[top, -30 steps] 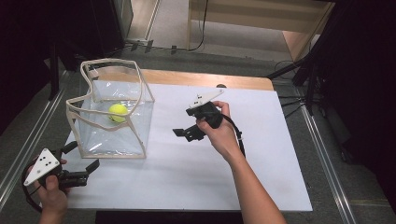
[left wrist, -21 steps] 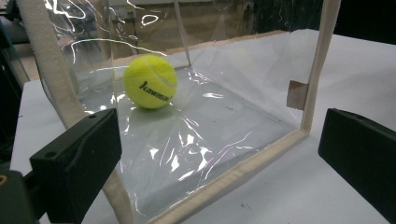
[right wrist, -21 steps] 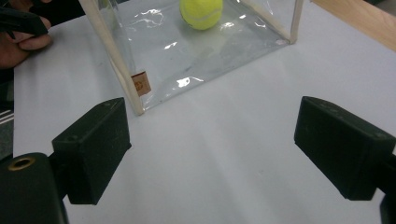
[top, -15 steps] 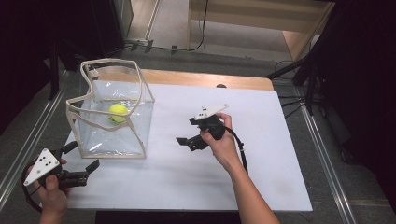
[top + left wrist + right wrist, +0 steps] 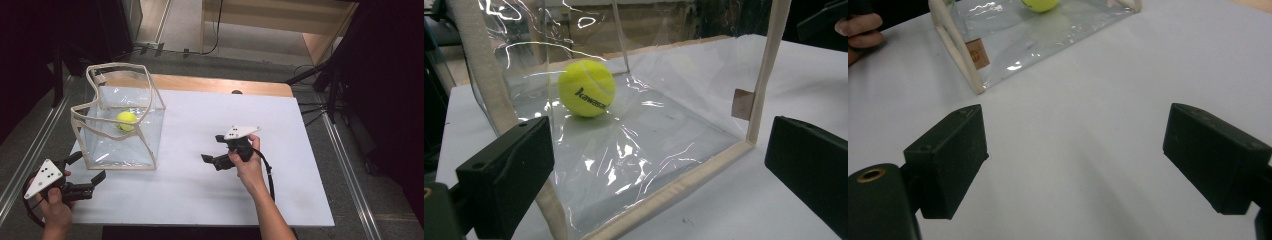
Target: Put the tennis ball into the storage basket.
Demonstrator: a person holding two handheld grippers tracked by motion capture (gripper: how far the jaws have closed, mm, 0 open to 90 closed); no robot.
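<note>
A clear plastic bag (image 5: 120, 145) with beige trim stands open on the left of the white table (image 5: 280, 130). A yellow tennis ball (image 5: 126, 120) lies inside it. My left gripper (image 5: 87, 168) is open at the near left corner, just in front of the bag. Seen from the left gripper (image 5: 659, 140), the ball (image 5: 586, 88) rests on the bag's floor behind the clear wall (image 5: 634, 165). My right gripper (image 5: 212, 148) hovers open over mid-table, right of the bag, holding nothing. The right gripper (image 5: 1075, 145) points at bare table, with the bag (image 5: 998, 35) and ball (image 5: 1040, 4) farther off.
A wooden strip (image 5: 210, 84) runs along the table's far edge. Metal rails (image 5: 30, 150) and dark stands flank both sides. Fingers of the other hand (image 5: 863, 30) show at the top left of the right gripper view.
My right gripper has drawn back toward the person and a little right, away from the bag. The left gripper, bag and ball have stayed put.
</note>
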